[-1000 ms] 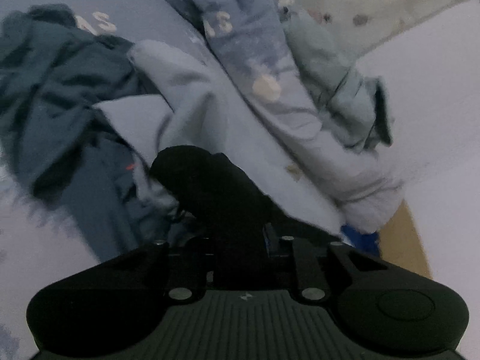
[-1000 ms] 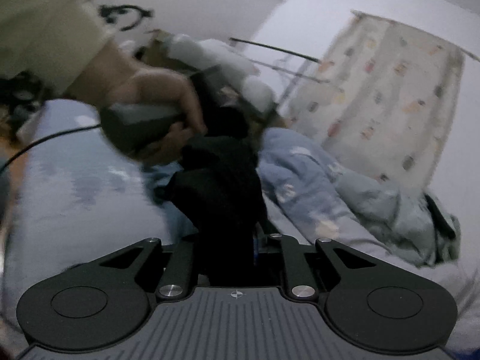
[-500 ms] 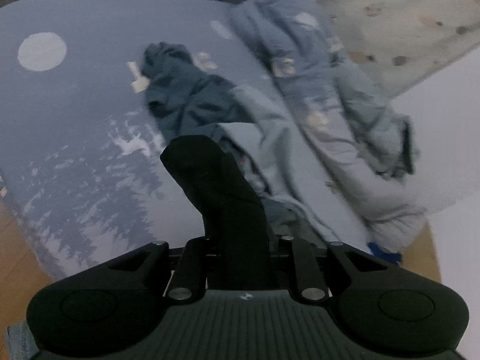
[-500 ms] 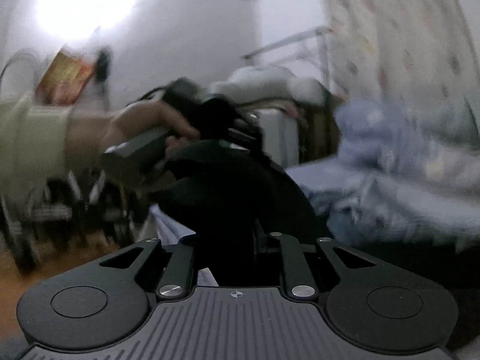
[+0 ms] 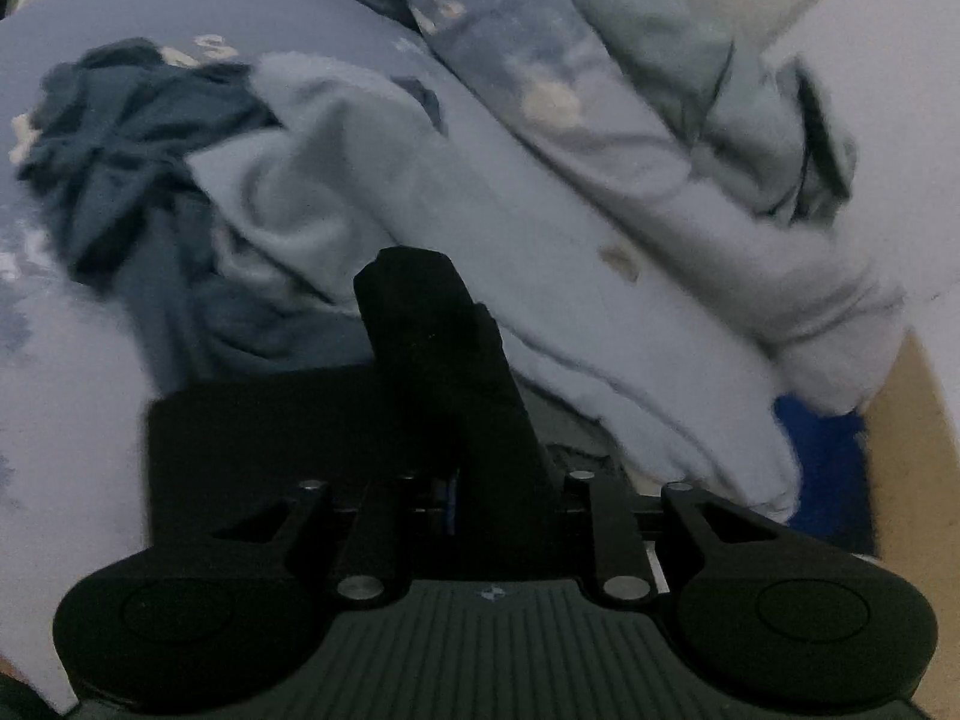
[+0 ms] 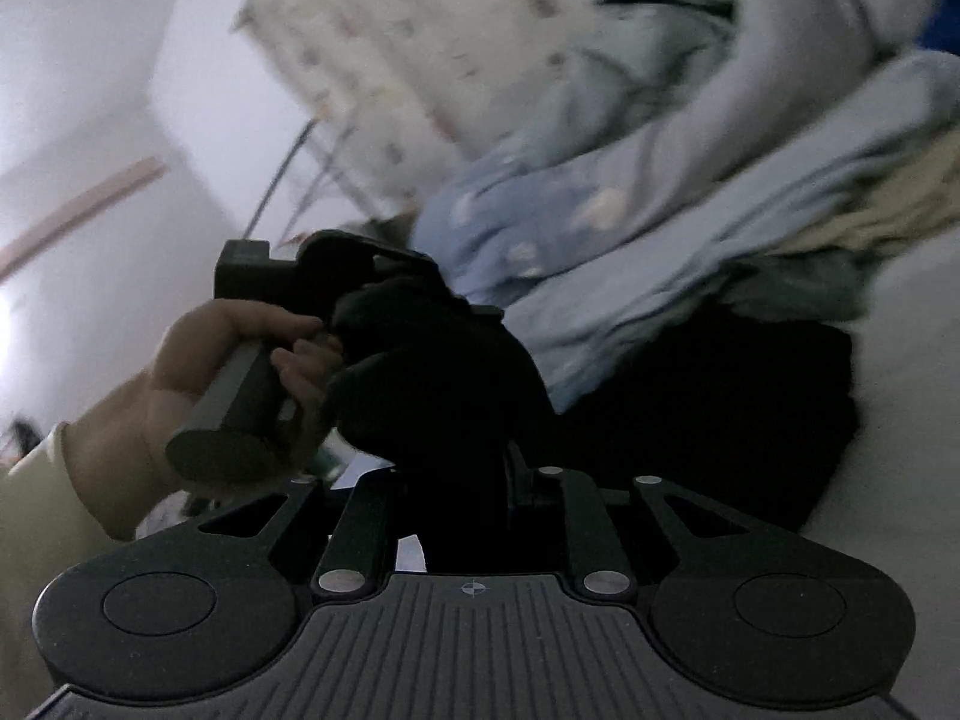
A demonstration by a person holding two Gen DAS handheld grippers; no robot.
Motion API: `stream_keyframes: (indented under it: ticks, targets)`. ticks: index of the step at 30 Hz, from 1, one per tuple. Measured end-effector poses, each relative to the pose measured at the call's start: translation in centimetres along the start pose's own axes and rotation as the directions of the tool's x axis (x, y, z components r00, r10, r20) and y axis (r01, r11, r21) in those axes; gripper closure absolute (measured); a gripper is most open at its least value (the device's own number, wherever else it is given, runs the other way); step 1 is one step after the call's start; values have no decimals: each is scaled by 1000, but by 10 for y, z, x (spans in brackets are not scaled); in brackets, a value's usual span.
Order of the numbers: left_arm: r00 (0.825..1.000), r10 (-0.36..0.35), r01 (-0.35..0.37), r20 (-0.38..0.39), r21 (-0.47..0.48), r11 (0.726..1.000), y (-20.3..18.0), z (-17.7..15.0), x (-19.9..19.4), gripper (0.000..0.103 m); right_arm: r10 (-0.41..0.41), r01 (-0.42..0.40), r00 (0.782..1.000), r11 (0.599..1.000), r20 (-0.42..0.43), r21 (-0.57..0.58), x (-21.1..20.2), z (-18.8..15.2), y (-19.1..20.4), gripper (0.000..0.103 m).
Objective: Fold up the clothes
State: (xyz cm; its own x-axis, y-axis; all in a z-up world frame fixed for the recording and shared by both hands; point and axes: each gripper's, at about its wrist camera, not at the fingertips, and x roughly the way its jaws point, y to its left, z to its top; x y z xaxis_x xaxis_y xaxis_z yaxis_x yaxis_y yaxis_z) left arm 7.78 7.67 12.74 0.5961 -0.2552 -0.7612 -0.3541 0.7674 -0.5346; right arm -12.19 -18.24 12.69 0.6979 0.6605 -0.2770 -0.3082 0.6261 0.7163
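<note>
Left wrist view: blue printed bedsheet [image 5: 150,18], both grippers' fingers [image 5: 414,294] clamped on black garment [image 5: 252,420].

Right claw [image 6: 456,360] is clamping a bunched black garment [image 6: 444,372], pads hidden in the fabric. More black cloth [image 6: 720,408] is lying to its right. Person's left hand [image 6: 240,360] is gripping the left claw's handle [image 6: 234,414] just left of the bunch, cream sleeve [image 6: 36,516] at the wrist. Pale blue bedding [image 6: 690,228] is piling up behind; view tilted and blurred
</note>
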Motion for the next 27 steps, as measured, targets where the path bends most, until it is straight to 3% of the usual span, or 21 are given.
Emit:
stream_keyframes:
  ticks: [4,7,11,15,17,22,27]
  targets:
    - [997,81,-82,16,42,996,-23,-16,42,79,-80,80,997,991,-11,111,6,15,-48,85]
    - [992,124,-127,34,95,987,-36,-26,69,74,-132,136,990,984,-42,116,11,25,-71,85]
    - [990,130,-138,53,181,974,-52,-36,84,53,-176,185,981,973,-80,140,19,31,-93,80]
    - [995,83,-96,58,266,959,-68,-46,87,24,-228,243,968,955,-100,171,12,31,-107,66]
    - [998,51,-63,47,316,947,-77,-53,89,17,-264,276,960,945,-90,175,4,34,-112,58]
    - [998,-35,10,52,423,906,-76,-56,66,15,-365,368,930,920,-47,139,-13,46,-115,55]
    - [984,-124,68,127,375,925,-44,-53,16,2,-461,461,885,887,63,18,-27,56,-91,55]
